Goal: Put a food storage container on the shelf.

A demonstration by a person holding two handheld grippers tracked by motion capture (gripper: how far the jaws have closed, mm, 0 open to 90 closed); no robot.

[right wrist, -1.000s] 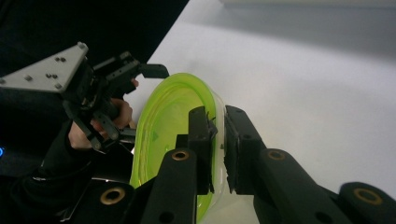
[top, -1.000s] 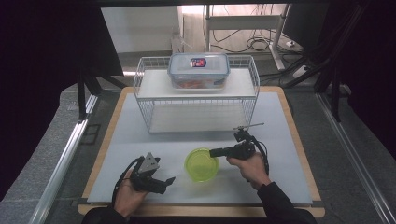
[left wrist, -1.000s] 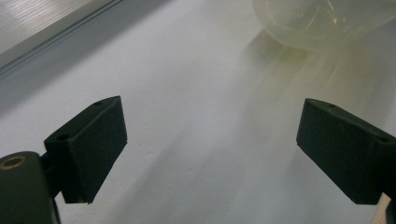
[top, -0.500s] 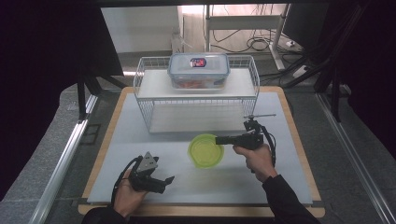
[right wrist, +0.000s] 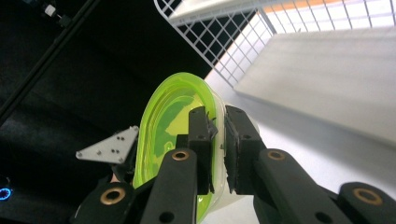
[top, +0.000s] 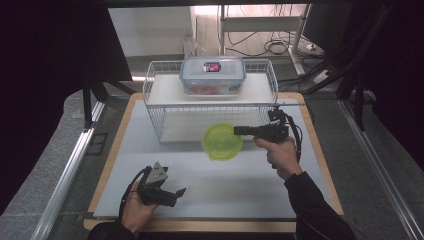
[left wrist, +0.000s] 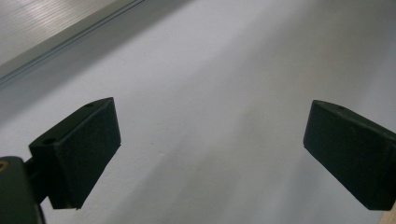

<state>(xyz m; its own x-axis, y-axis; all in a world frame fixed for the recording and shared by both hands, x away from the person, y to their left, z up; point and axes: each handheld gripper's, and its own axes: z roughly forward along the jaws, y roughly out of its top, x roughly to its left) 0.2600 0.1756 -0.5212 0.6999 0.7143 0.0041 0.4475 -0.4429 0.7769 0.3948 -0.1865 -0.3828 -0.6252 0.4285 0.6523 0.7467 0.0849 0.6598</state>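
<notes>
Black two-jaw tongs (top: 243,131) with brass-ringed screws, grey plate, dark sleeve (top: 316,210).

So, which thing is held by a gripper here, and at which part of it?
The right gripper holds the green bowl by its rim, one jaw inside and one outside the wall. The left gripper is open and holds nothing.

From my seat the high view is lit unevenly — the white table (top: 210,190) is bright while both sides sink into near black. Glare burns out the floor behind the wire rack (top: 210,107). The picture is soft and grainy. In the left gripper view, a broad diagonal shadow crosses the tabletop. In the right gripper view, the green bowl (right wrist: 173,126) glows — its background is black.
</notes>
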